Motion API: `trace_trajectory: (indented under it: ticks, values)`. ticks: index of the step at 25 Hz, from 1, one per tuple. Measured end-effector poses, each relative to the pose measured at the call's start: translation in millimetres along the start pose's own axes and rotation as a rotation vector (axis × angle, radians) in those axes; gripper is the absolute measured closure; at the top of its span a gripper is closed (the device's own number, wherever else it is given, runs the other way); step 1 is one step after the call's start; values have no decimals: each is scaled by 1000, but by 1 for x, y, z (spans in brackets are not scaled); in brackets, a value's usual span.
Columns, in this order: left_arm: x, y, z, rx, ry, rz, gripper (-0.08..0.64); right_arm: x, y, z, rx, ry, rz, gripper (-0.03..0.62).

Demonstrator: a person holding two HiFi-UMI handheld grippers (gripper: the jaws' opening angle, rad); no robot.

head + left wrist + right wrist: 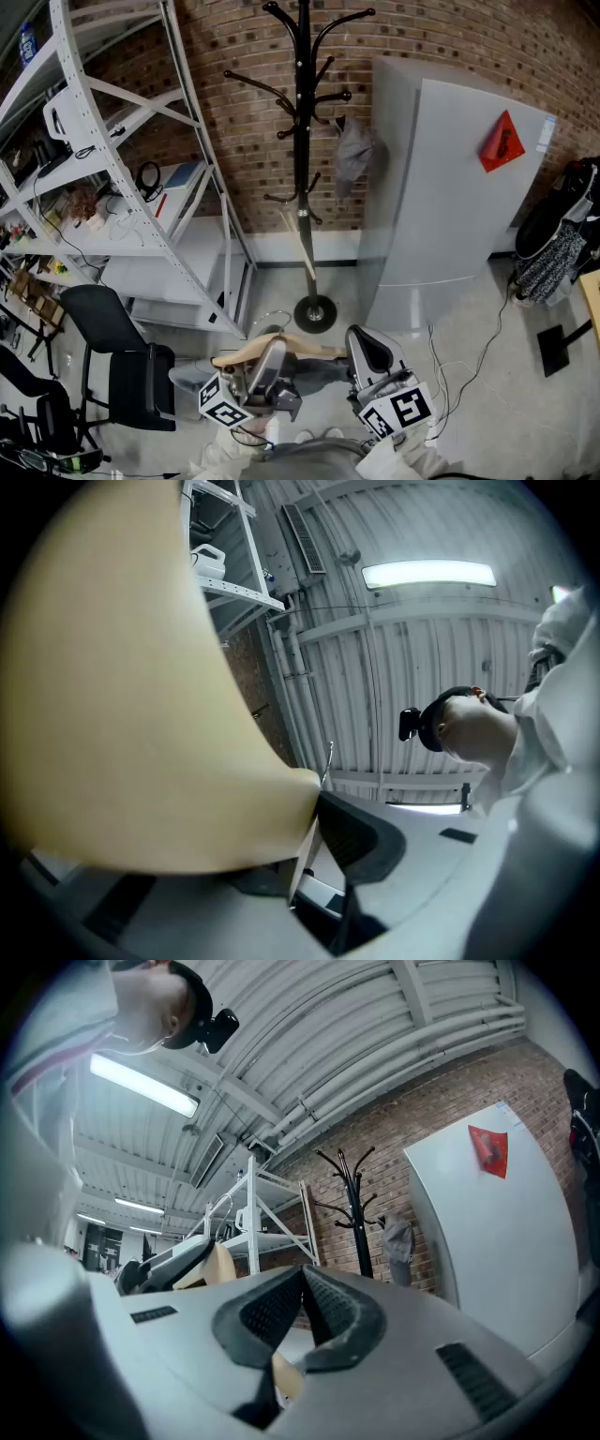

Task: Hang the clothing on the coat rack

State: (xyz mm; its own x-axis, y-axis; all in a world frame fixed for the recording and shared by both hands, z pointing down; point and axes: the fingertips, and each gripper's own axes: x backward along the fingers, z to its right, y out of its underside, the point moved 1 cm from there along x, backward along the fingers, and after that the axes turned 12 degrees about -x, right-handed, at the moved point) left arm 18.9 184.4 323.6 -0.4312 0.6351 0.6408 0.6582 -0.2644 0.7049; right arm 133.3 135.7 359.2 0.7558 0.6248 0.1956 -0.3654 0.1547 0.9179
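Note:
The black coat rack (302,141) stands ahead against the brick wall, with a grey cap (354,155) on one of its right pegs. Low in the head view my left gripper (267,361) is shut on a wooden hanger (281,347), and grey clothing (314,370) droops under it. In the left gripper view the tan hanger (122,714) fills the left, pressed against the dark pad (361,836). My right gripper (366,347) is beside the hanger's right end. Its pads meet at the tips (305,1283), and a tan bit shows below them. The rack (361,1218) lies ahead of it.
White metal shelving (112,187) with clutter rises at the left. A tall white cabinet (450,187) with a red sticker stands right of the rack. A black office chair (112,352) is at lower left. Dark clothes (562,234) and floor cables (469,361) are at the right.

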Motion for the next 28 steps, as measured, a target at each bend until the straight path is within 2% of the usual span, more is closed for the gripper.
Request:
trace_trajectory:
  ticks: [7, 16, 22, 28]
  values:
    - [-15, 24, 16, -7, -7, -2, 462, 15, -6, 25, 4, -1, -10, 568]
    - [-28, 35, 15, -21, -5, -14, 462, 13, -4, 30, 3, -20, -33, 568]
    - [-32, 39, -4, -6, 11, -23, 462, -4, 7, 38, -5, -12, -44, 568]
    - [-40, 33, -41, 0, 34, -15, 462, -40, 13, 49, 7, -3, -38, 568]
